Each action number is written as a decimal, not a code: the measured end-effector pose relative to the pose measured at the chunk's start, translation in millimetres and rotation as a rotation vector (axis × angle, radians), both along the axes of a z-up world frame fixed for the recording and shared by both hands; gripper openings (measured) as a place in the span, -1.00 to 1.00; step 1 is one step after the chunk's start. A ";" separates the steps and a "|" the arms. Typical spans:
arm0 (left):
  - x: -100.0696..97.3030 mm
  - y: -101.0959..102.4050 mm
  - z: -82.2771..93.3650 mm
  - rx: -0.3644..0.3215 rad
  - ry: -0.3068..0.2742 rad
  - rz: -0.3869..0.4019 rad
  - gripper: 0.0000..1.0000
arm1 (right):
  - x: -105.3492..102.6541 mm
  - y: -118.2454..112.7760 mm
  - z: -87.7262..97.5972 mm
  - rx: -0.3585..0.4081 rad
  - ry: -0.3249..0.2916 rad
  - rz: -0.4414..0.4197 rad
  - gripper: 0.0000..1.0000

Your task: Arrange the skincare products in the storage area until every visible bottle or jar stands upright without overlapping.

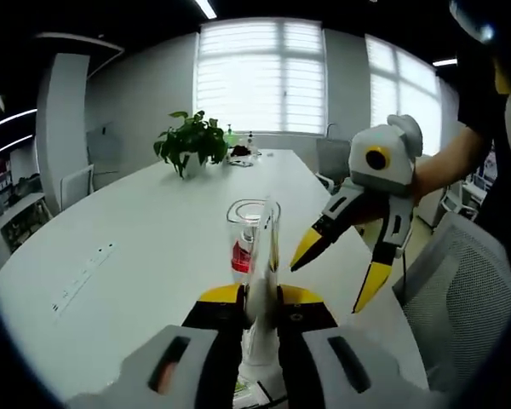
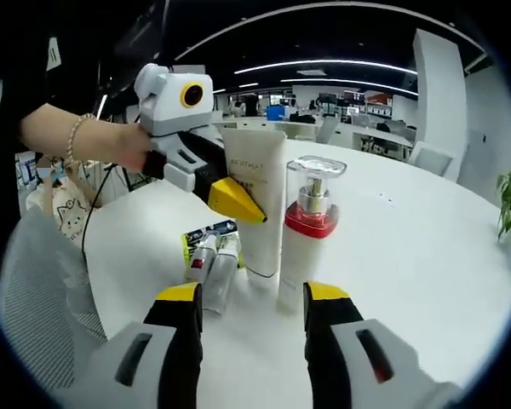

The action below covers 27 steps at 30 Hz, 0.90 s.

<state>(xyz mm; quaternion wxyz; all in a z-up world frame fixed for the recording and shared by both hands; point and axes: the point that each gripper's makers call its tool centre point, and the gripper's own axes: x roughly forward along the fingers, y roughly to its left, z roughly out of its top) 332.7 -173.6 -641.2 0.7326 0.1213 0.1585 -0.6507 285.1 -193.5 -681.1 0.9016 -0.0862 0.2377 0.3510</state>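
**Tube pinched, pump bottle standing**

My left tongs [image 2: 238,200] pinch the white tube [image 2: 257,204], upright on the desk [image 2: 426,247]. My right tongs [image 2: 251,319] are spread before the pump bottle [image 2: 305,234] (red collar); a packaged pair [image 2: 211,260] lies beside it.

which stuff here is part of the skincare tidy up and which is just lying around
Part of the job:
- white tube, held by the left gripper
- pump bottle with a red collar, upright
- small blister pack, lying flat
- right gripper, open

Just about:
- potted plant
- mesh chair
- items by the window, too small to identify
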 end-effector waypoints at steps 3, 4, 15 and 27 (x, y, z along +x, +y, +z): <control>-0.7 -1.6 1.4 -0.007 -0.010 -0.013 -0.84 | -1.5 1.5 -1.2 -0.001 0.007 0.003 -0.05; 1.9 -0.7 0.5 -0.009 -0.012 -0.016 -0.84 | -1.7 1.9 -1.7 -0.001 0.007 0.003 -0.05; 11.6 -1.8 1.6 -0.045 -0.013 -0.016 -0.83 | 2.1 5.1 -2.5 0.027 0.015 -0.013 -0.03; 12.2 -1.7 0.8 -0.051 0.013 -0.012 -0.83 | -0.5 4.0 -5.0 0.024 0.029 -0.019 -0.01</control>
